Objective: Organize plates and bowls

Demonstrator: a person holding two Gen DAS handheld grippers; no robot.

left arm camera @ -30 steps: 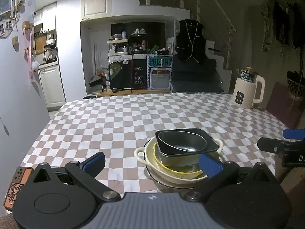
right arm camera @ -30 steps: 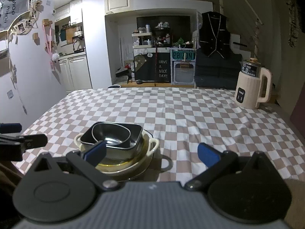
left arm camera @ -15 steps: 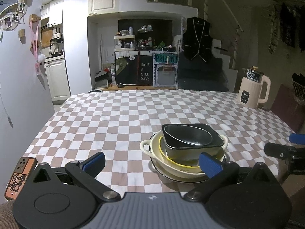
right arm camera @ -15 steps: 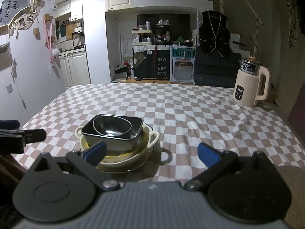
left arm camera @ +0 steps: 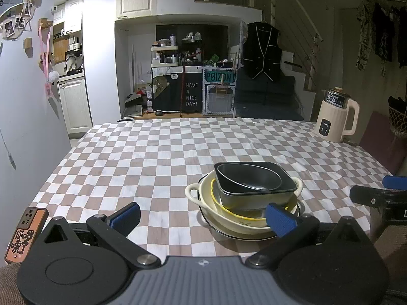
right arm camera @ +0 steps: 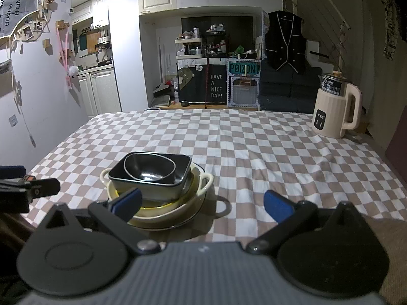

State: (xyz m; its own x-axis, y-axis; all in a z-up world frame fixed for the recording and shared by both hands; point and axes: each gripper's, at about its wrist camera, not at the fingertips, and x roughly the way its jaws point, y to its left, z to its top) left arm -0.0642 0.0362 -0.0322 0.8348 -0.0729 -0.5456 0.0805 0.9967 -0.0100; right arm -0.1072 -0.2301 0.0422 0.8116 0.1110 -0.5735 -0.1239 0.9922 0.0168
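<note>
Both grippers have drawn back and risen slightly against the frames a second ago, so the nested stack of dishes now sits higher and further off in each view, and the dishes themselves have not shifted on the cloth. One stack [left arm camera: 248,200] stands on the checked tabletop [left arm camera: 142,162], lower centre-right in the left wrist view and lower centre-left in the right wrist view [right arm camera: 155,190]. Counted from the top, it holds five pieces: one small dark oval bowl [left arm camera: 250,178], nested in one dark rectangular dish [left arm camera: 257,197], which sits in one yellow-rimmed bowl [left arm camera: 229,209], which sits in one cream two-handled dish [left arm camera: 197,194], all resting on one dark-rimmed plate [left arm camera: 216,228] at the bottom. Left gripper [left arm camera: 202,216]: jaws apart, two blue pads visible, nothing between them, short of the stack's near edge. Right gripper [right arm camera: 202,203]: jaws apart, likewise empty; its left pad overlaps the stack's near rim in the picture, contact not determinable. Each gripper's tip also shows at the edge of the other's view, at lower right and at lower left. One cream electric kettle [left arm camera: 337,117] stands at the right far edge of the tabletop, well apart from the stack. One orange-backed phone [left arm camera: 25,233] lies at the lower left of the left wrist view.
</note>
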